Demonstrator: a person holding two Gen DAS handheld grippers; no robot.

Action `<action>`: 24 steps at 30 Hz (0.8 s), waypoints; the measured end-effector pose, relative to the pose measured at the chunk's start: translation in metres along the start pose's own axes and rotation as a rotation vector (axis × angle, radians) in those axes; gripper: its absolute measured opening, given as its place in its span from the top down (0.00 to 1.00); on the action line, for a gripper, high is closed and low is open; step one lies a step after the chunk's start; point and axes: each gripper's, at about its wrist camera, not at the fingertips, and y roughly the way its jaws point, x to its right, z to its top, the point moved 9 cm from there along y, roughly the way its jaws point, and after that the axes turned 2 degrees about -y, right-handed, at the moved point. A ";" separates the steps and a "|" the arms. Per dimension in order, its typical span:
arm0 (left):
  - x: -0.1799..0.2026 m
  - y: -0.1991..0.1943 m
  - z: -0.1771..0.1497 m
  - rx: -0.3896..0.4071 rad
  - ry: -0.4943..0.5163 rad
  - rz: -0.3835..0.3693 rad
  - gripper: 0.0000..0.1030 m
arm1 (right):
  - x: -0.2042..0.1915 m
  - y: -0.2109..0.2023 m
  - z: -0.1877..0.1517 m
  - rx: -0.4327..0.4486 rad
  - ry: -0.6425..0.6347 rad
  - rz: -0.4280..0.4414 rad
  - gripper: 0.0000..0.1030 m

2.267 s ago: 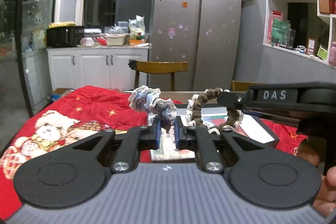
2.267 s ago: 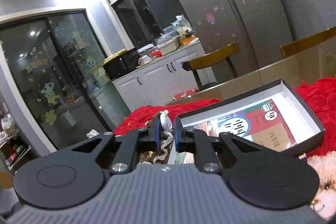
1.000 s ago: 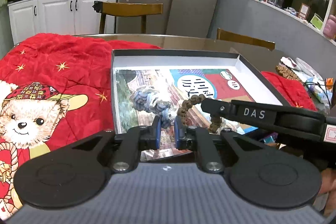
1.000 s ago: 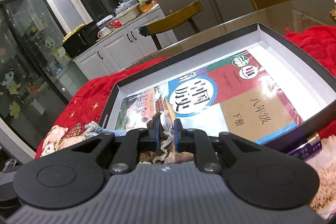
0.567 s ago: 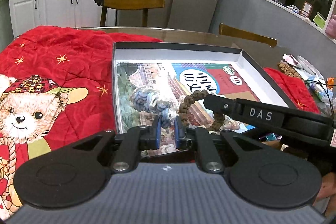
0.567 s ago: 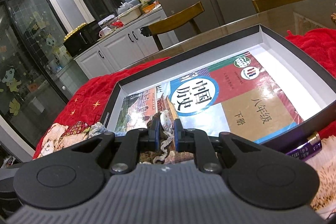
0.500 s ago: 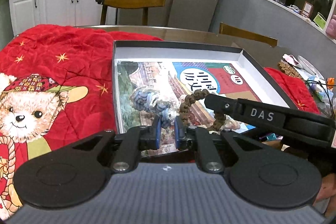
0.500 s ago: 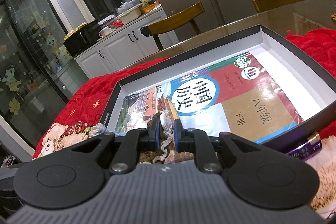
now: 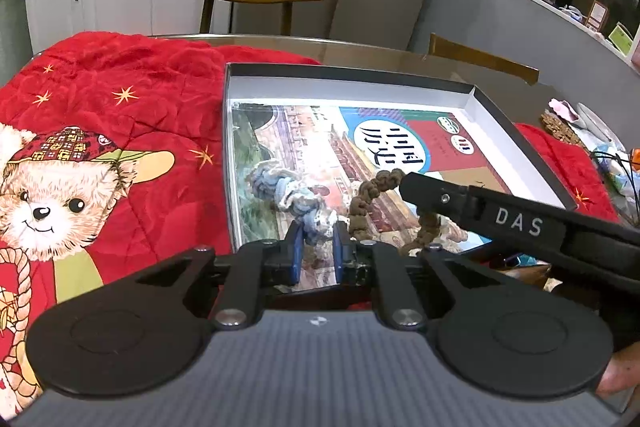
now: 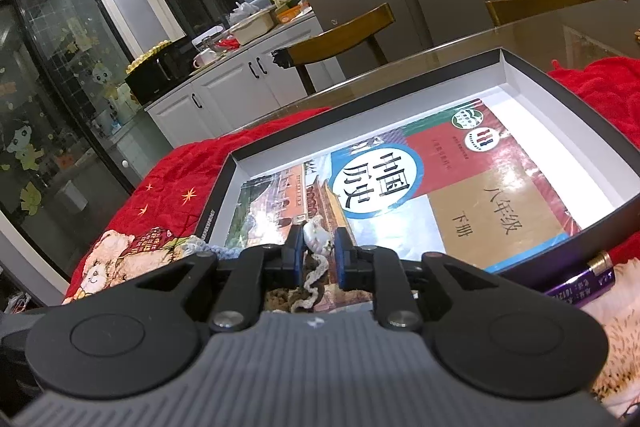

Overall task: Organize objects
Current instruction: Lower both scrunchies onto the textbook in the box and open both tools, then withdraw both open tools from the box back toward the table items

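Jaws of both grippers are clamped: left gripper [image 9: 316, 246] pinches a blue-grey knitted piece [image 9: 288, 195], right gripper [image 10: 317, 254] a brown braided cord [image 9: 362, 203] (both above the textbook [image 10: 420, 195] in the box [image 9: 520, 143]); placing step, next likely lower and release

Below the right gripper's fingers [image 10: 298, 251], its own body hides most of the brown cord [image 10: 280, 297]; the battery [image 10: 580, 281] beside them is half covered.
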 end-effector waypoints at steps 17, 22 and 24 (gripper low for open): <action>0.001 -0.026 0.015 0.004 -0.034 -0.018 0.42 | -0.007 -0.027 0.019 0.071 0.006 0.051 0.54; 0.006 -0.048 0.025 0.049 -0.014 -0.011 0.42 | -0.015 -0.050 0.031 0.128 -0.020 0.068 0.47; 0.009 -0.062 0.031 0.077 -0.006 -0.010 0.42 | -0.019 -0.062 0.037 0.157 -0.030 0.078 0.43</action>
